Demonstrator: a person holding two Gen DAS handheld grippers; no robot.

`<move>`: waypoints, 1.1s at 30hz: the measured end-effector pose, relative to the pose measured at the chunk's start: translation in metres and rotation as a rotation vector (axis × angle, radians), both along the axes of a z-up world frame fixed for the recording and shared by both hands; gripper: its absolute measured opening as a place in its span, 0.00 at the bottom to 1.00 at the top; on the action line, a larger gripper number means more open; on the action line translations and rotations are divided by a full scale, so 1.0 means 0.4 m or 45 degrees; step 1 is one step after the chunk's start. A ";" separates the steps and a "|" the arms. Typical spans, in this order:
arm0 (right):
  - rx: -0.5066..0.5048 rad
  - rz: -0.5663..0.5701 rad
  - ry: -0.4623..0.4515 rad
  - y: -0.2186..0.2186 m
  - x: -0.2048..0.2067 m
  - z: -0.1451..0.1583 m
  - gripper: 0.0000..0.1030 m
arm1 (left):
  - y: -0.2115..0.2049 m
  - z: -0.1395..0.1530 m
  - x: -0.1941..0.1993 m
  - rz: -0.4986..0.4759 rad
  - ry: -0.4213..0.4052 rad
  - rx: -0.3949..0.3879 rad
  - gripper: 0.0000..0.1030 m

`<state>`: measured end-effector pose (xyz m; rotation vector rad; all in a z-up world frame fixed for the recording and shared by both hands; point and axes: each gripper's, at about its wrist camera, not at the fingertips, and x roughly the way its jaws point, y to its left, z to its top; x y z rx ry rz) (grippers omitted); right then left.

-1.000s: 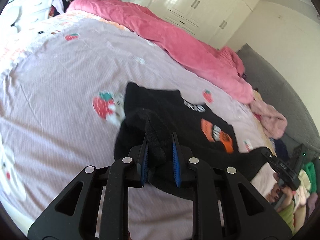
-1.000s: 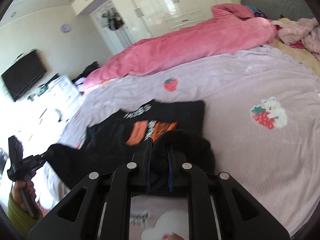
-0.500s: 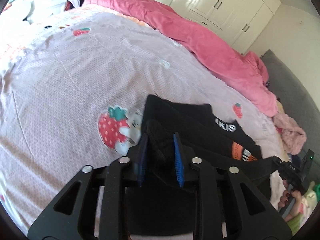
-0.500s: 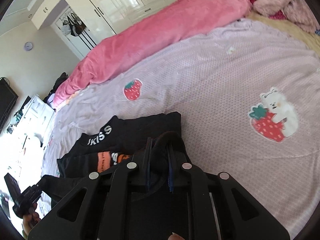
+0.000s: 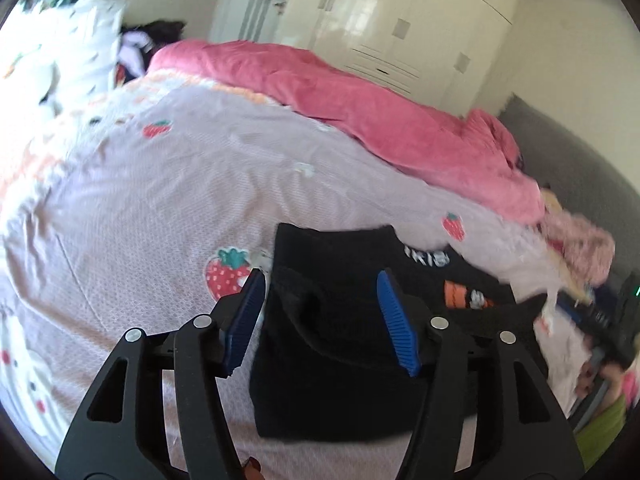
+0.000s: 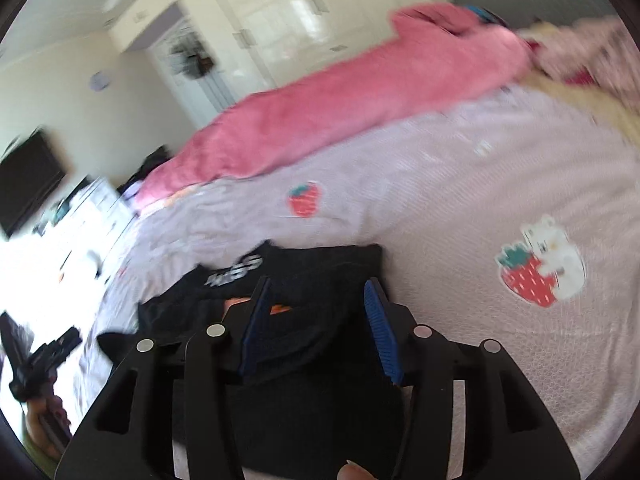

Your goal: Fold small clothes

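Lilac strawberry bedsheet (image 5: 160, 208), white wardrobe (image 5: 400, 32) behind

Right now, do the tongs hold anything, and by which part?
Nothing is held. Both tongs, left and right, have just been opening; the black garment lies between their pads, released on the bed.

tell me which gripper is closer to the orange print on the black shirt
Right. The right gripper hangs open directly over the orange print; the left gripper, also open, sits over the black shirt with the print off to its side.
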<state>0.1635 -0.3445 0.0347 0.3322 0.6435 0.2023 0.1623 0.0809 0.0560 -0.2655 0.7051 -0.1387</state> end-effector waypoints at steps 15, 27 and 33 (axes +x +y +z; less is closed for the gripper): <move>-0.395 0.194 0.299 0.192 0.016 -0.150 0.30 | -0.251 -0.186 -0.020 -0.351 0.152 0.389 0.47; -0.335 0.128 0.257 0.161 0.143 -0.153 0.31 | -0.262 -0.159 0.109 -0.307 0.143 0.317 0.47; -0.272 0.066 0.242 0.130 0.211 -0.145 0.32 | -0.207 -0.160 0.203 -0.171 0.178 0.233 0.47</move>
